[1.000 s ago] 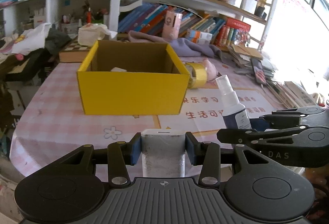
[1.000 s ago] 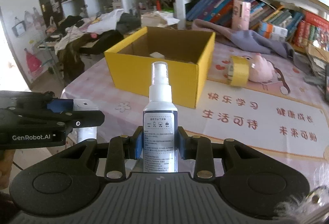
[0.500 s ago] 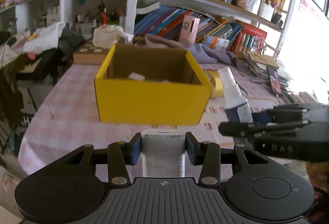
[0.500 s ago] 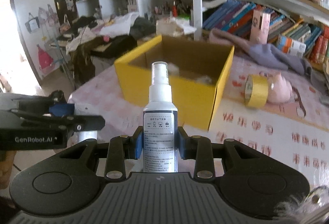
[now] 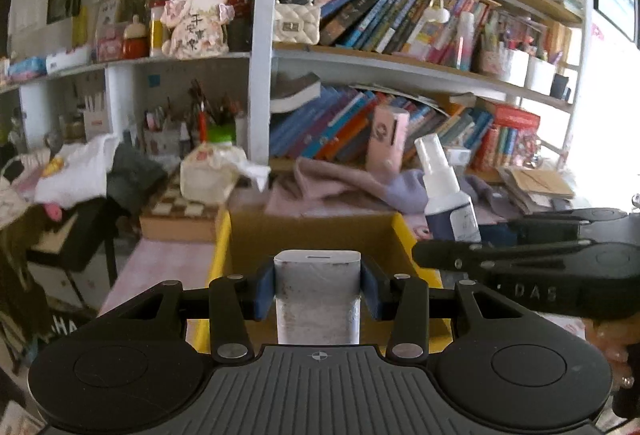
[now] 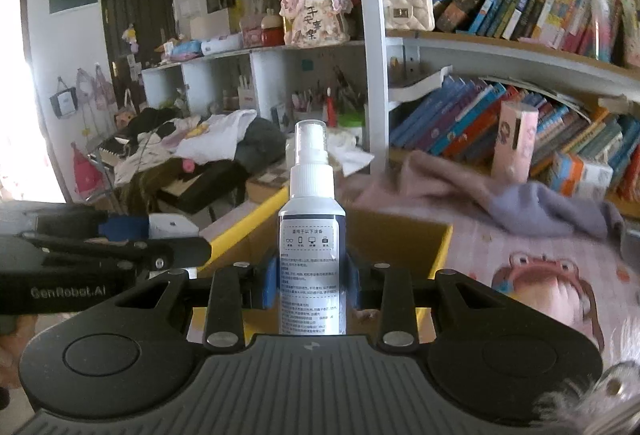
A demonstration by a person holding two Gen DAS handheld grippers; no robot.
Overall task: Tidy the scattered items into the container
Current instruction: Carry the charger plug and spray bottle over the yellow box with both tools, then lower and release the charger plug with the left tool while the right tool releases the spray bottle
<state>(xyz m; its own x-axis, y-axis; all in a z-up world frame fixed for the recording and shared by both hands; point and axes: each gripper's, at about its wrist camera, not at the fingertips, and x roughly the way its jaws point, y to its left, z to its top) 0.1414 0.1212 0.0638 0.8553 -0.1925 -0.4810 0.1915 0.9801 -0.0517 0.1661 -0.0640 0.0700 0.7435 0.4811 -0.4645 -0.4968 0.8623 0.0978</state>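
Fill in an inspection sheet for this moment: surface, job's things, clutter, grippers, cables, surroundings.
Surface: table under a pink checked cloth with a cartoon print.
Job's things: open yellow box, cardboard-brown inside; spray bottle upright in the right gripper; white rectangular block in the left gripper. Both are at the box's near edge, not yet inside.
Clutter: lilac-pink cloth behind the box; chessboard box with a tissue pack on it.
Grippers: left gripper shut on the block; right gripper shut on the bottle.
Cables: nothing seen.
Surroundings: crowded bookshelves, piled clothes at the left, dark door.
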